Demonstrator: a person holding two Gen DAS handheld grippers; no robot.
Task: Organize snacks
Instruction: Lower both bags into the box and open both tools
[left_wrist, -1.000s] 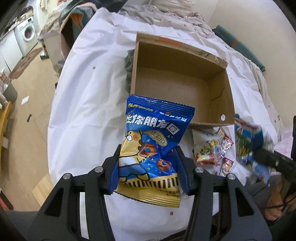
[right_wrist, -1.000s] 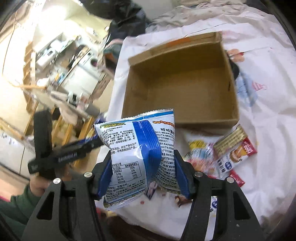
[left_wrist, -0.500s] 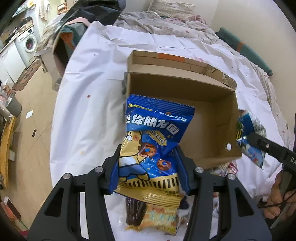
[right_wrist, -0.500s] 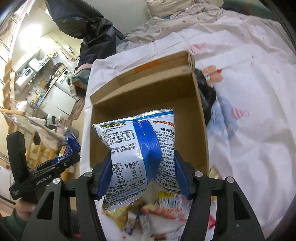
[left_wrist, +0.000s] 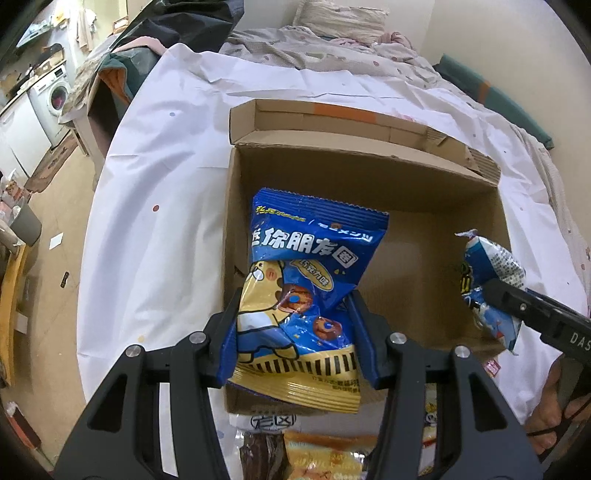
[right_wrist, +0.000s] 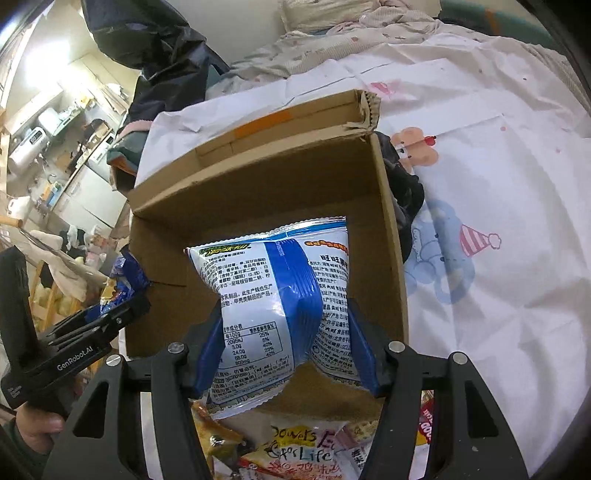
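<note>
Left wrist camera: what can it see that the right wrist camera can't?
Only the left wrist view shows the washing machine and the blue and yellow snack bag's cartoon front, squeezed by the left gripper. Only the right wrist view shows the party-hat drawing on the sheet and the printed back of the white and blue bag that the right gripper squeezes. Both show the open cardboard box with no snacks on its floor yet, and both bags.

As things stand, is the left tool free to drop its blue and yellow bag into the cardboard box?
Probably yes: the left tool holds the blue and yellow bag over the open cardboard box, whose floor looks bare.
</note>
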